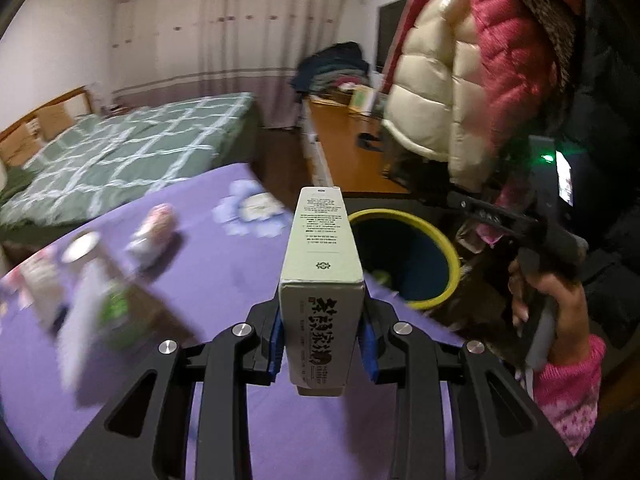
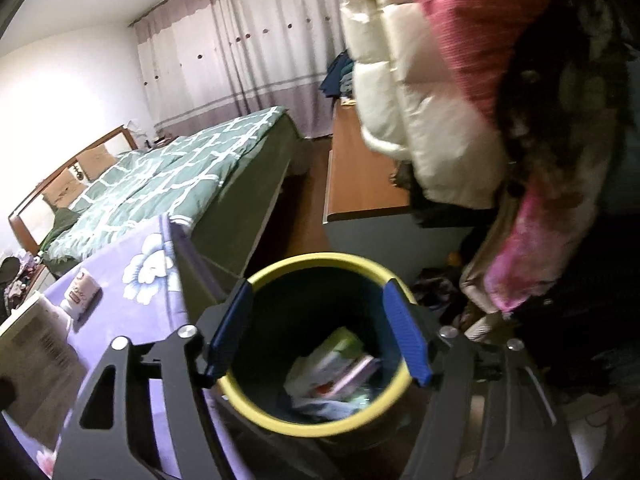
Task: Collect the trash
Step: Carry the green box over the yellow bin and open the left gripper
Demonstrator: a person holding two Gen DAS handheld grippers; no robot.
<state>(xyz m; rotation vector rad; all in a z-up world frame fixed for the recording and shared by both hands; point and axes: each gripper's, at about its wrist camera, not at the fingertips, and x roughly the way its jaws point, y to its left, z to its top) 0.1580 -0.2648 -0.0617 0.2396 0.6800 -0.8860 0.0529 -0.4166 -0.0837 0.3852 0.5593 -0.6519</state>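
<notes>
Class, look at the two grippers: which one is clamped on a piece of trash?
The left gripper: its blue pads squeeze the pale green carton. The right gripper stands open, empty, over the yellow-rimmed bin.

Matt cardboard box (image 1: 322, 280), glossy yellow-rimmed plastic bin (image 2: 256, 404), soft purple cloth cover (image 1: 224, 264), polished wooden desk (image 1: 344, 148).

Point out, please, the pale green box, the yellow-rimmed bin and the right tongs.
pale green box (image 1: 322, 280), left wrist view, on its top face.
yellow-rimmed bin (image 2: 320, 429), right wrist view, on its near rim.
right tongs (image 2: 318, 334), right wrist view, midway between the blue fingertips.
</notes>
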